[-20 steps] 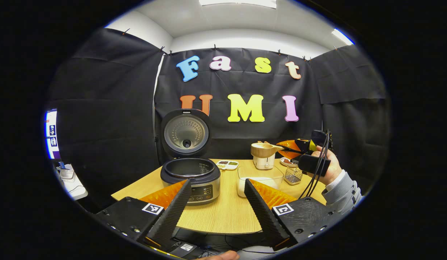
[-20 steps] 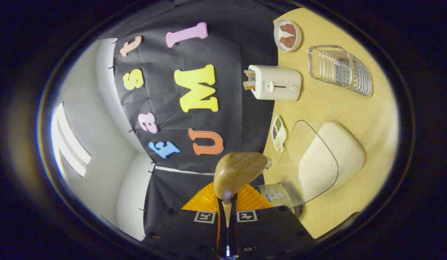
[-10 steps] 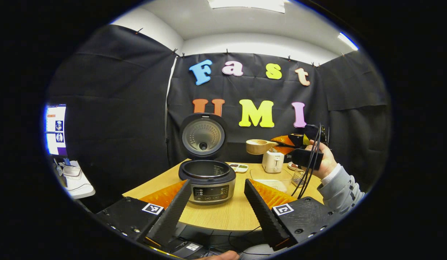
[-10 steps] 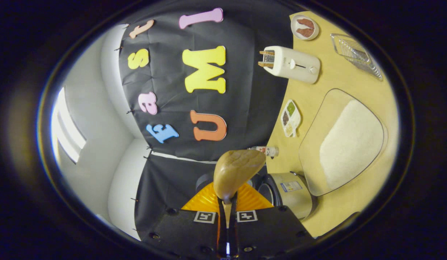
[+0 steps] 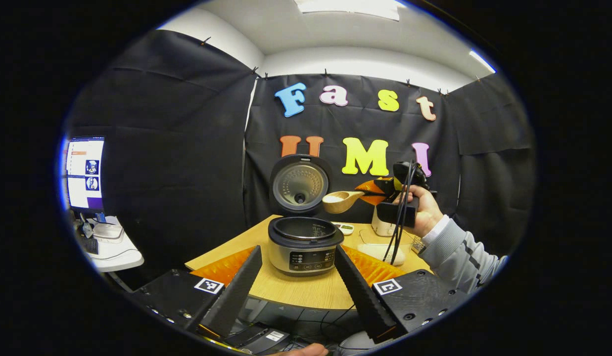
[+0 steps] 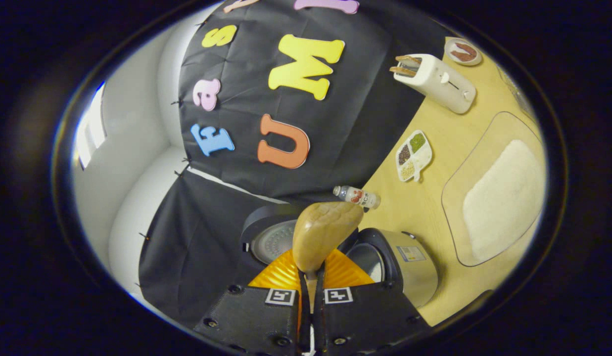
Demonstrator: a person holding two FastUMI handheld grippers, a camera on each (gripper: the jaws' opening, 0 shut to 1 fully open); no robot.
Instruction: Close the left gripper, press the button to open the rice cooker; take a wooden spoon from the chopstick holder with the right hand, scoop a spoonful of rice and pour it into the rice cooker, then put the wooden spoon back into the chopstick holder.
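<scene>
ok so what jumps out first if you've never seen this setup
The rice cooker at the table's near edge, its lid standing open. Just to its right, the right gripper holds a wooden spoon of rice level above the pot. The left gripper hangs open in front.

What your two views are hiding or cutting off

In your right gripper view, the wooden spoon (image 6: 325, 232) is showing you its underside, so its load is staying out of sight, and its handle is disappearing between the right gripper (image 6: 310, 277) fingers; the bowl is also covering part of the rice cooker (image 6: 404, 269) opening, and the rice container (image 6: 498, 198) is running off the edge at 3 o'clock. In your left gripper view, the toaster (image 5: 382, 227) is sitting partly behind the hand (image 5: 424, 212) at 3 o'clock, the cooker's panel markings are too small to tell, and the table (image 5: 296, 291) is getting cut by your own fingers (image 5: 236, 291) at 6 o'clock.
</scene>
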